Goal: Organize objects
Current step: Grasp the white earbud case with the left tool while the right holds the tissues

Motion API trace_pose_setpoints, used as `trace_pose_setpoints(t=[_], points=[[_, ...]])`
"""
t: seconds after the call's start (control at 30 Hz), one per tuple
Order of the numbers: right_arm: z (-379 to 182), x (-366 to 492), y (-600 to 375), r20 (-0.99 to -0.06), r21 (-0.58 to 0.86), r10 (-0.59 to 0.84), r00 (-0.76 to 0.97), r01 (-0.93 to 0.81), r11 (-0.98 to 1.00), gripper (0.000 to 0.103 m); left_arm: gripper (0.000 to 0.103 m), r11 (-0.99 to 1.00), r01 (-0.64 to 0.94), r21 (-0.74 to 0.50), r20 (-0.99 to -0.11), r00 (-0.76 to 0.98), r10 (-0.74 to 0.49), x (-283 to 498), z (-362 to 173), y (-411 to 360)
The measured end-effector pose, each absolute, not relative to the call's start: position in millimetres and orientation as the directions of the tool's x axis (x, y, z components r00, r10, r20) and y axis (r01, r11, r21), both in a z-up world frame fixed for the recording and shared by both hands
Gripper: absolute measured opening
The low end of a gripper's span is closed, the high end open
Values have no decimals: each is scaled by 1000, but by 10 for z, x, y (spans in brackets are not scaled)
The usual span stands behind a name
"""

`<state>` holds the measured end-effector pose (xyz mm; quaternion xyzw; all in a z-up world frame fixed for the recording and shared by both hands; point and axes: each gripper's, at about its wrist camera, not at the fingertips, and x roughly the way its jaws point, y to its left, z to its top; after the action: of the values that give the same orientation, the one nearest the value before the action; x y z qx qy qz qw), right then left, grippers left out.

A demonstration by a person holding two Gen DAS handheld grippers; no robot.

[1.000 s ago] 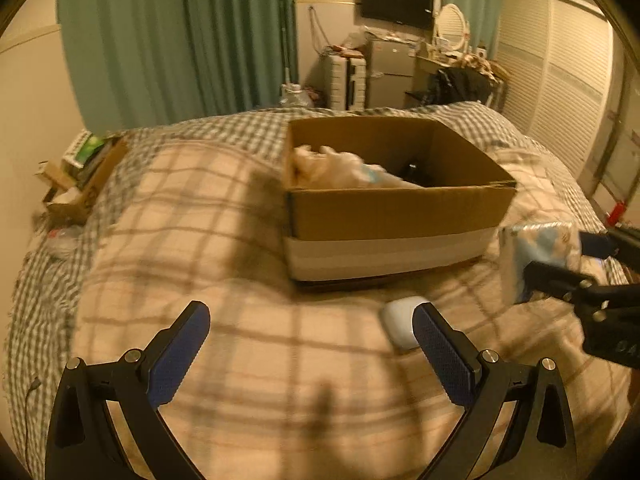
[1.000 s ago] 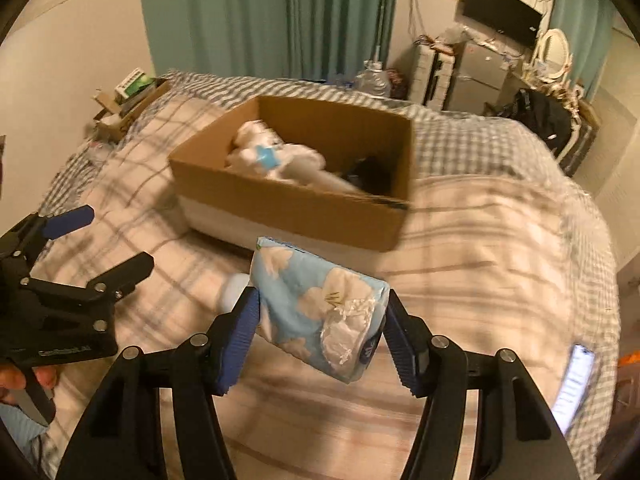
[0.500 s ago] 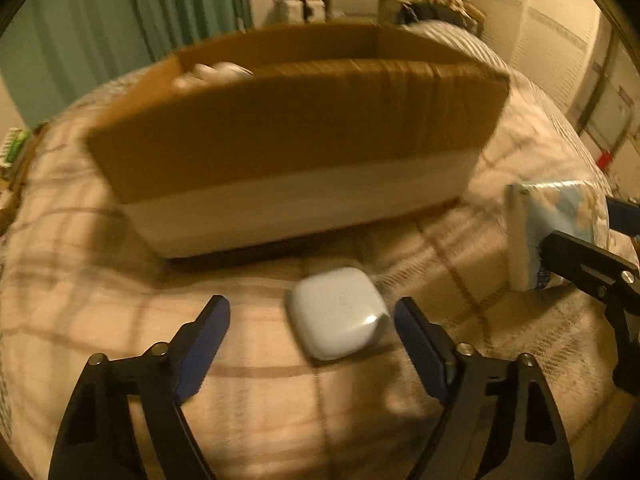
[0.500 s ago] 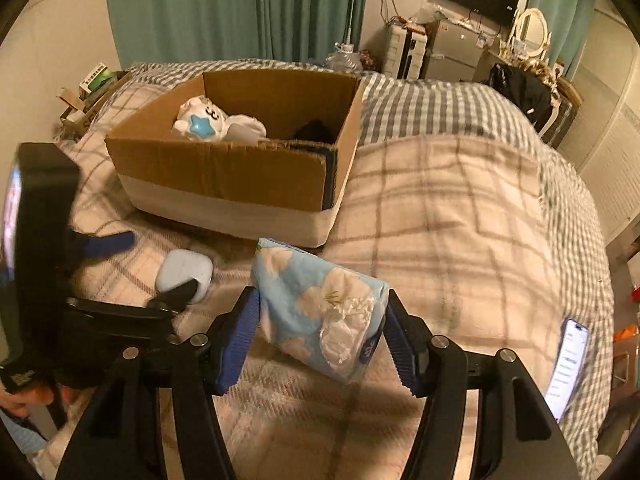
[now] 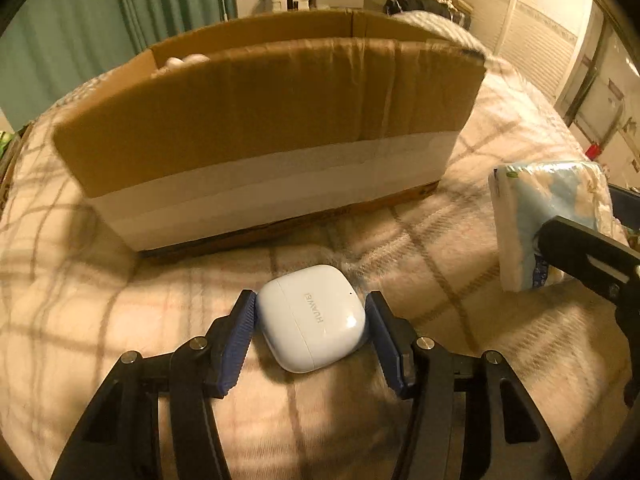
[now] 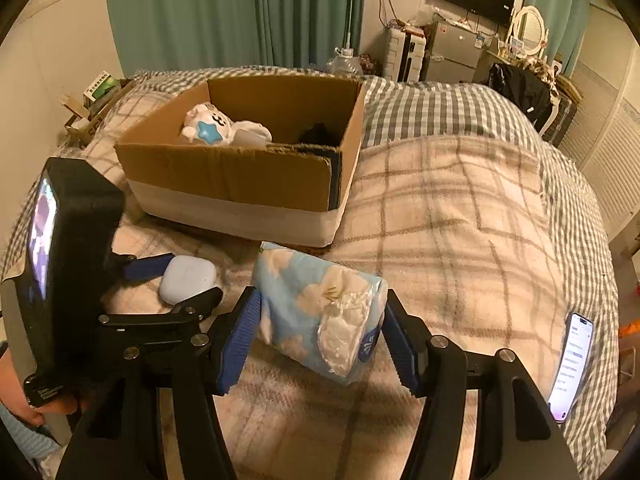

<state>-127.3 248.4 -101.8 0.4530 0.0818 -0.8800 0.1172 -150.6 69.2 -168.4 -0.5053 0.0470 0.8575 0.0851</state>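
Observation:
A white earbud case (image 5: 311, 317) lies on the plaid blanket in front of the cardboard box (image 5: 256, 120). My left gripper (image 5: 311, 314) has closed on the case, both pads touching its sides; it also shows in the right wrist view (image 6: 176, 276) with the case (image 6: 187, 278). My right gripper (image 6: 320, 316) is shut on a blue floral tissue pack (image 6: 320, 312) and holds it above the blanket, right of the case. The pack shows in the left wrist view (image 5: 548, 216). The box (image 6: 240, 176) holds a white plush toy (image 6: 216, 126) and a dark item (image 6: 318, 134).
A lit phone (image 6: 572, 364) lies on the blanket at the right edge of the bed. A side box with clutter (image 6: 92, 100) stands at the far left by the wall. Curtains, a fridge and a dresser are behind the bed.
My left gripper came down to the earbud case and closed from wide open onto its sides. My right gripper kept its hold on the tissue pack and stayed nearly still.

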Motion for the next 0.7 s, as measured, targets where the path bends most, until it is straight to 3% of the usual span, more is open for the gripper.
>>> trace_pose_setpoints(t=[0.3,0.7], points=[[-596,-966,2442,-760,-59,-137,-635,277,-959,59,57,-984,-179,-9,-790,-602,117,-1122,-1044,482],[330,-960,2339,-637,-104,-164,-753,295,-950,58,57,-988,-152,24,-636,-765,102,-1210,33,280]])
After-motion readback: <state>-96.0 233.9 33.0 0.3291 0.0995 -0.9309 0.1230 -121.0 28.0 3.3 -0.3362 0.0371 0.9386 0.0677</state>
